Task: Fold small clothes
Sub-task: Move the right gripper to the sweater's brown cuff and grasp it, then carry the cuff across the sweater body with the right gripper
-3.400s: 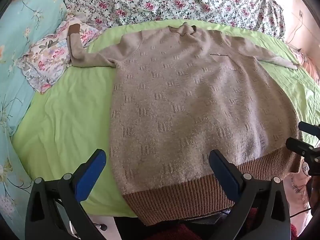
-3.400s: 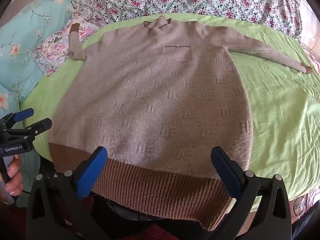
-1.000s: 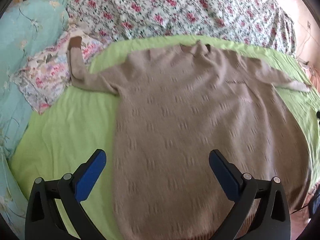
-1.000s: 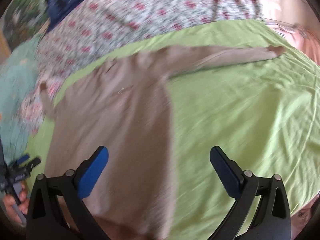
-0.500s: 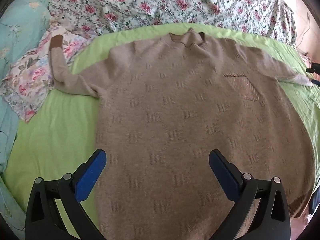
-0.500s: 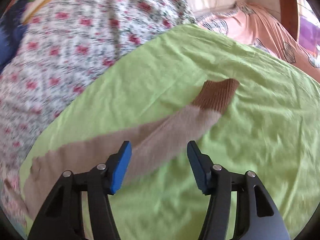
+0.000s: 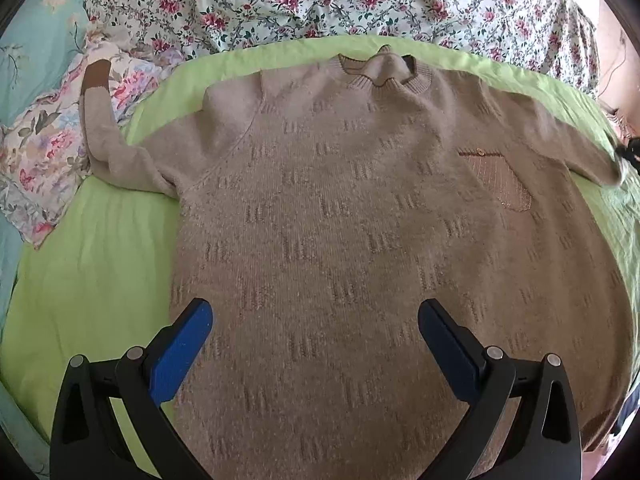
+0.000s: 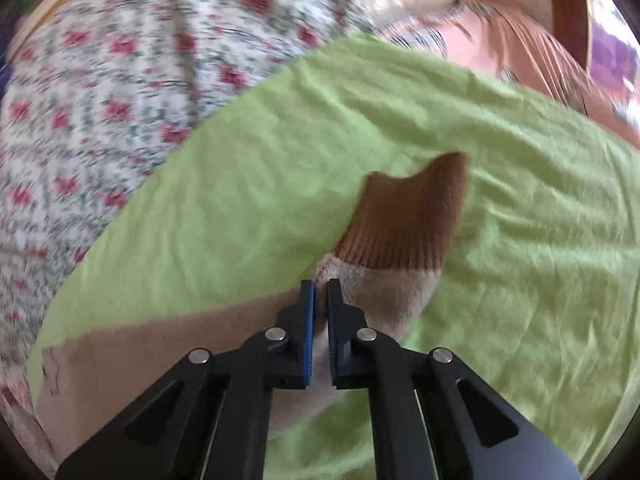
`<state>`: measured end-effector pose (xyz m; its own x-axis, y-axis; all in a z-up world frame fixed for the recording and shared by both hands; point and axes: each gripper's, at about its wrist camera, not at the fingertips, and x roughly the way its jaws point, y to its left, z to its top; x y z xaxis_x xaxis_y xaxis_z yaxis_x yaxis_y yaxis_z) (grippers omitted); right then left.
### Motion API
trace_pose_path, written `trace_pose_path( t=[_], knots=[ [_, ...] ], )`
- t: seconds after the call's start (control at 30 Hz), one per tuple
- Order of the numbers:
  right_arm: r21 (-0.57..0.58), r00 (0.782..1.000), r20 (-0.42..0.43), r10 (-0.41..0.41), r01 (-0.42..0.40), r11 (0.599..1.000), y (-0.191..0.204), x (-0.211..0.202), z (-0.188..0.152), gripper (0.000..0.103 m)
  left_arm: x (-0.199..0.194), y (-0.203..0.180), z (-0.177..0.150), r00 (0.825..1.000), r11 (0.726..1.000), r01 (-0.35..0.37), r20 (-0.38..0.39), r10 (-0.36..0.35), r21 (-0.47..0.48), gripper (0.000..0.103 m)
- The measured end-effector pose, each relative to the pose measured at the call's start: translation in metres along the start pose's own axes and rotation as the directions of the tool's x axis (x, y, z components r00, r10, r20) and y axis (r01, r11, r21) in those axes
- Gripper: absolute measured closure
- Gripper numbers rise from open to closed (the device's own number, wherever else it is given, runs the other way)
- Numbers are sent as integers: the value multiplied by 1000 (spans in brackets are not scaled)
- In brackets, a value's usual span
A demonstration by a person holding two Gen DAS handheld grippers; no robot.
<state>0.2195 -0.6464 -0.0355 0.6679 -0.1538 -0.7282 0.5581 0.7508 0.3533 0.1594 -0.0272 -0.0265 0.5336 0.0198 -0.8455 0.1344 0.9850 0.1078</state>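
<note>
A beige knit sweater (image 7: 360,220) with a brown collar and a chest pocket lies flat, front up, on a green sheet (image 7: 92,272). Its left sleeve (image 7: 100,128) bends up onto floral cloth. My left gripper (image 7: 316,340) is open and empty, hovering over the sweater's lower body. My right gripper (image 8: 320,292) is shut on the right sleeve (image 8: 384,292) just behind its brown ribbed cuff (image 8: 408,220), which lifts off the sheet. The right gripper also shows at the right edge of the left wrist view (image 7: 628,152).
A floral quilt (image 7: 320,0) lies behind the sweater. A floral cloth (image 7: 44,148) and teal bedding (image 7: 36,40) lie at the left. Peach bedding (image 8: 532,52) and a wooden post (image 8: 568,4) lie beyond the green sheet (image 8: 280,160) at the right.
My right gripper has closed on the right sleeve near the cuff and raised it. My left gripper has moved forward over the sweater's body and stays open.
</note>
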Motion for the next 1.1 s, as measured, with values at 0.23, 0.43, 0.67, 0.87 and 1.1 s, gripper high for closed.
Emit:
trace_pose_path(
  t=[0.23, 0.43, 0.67, 0.87, 1.1],
  knots=[
    [-157, 944, -66, 322, -328, 931, 116, -18, -55, 97, -9, 5, -6, 999, 999, 33, 22, -33, -31, 0],
    [-224, 827, -233, 511, -557, 800, 238, -15, -127, 97, -11, 18, -8, 997, 994, 73, 40, -71, -76, 0],
    [-228, 671, -418, 613, -731, 644, 348, -13, -211, 97, 3, 50, -1, 968, 941, 252, 57, -245, -225, 0],
    [-217, 583, -549, 599, -791, 572, 386, -2, -257, 97, 29, 67, 14, 916, 873, 400, 89, -391, -280, 1],
    [-275, 616, -634, 468, -745, 608, 378, 16, -279, 81, 92, 69, 65, 806, 746, 576, 77, -587, -333, 1]
  ],
)
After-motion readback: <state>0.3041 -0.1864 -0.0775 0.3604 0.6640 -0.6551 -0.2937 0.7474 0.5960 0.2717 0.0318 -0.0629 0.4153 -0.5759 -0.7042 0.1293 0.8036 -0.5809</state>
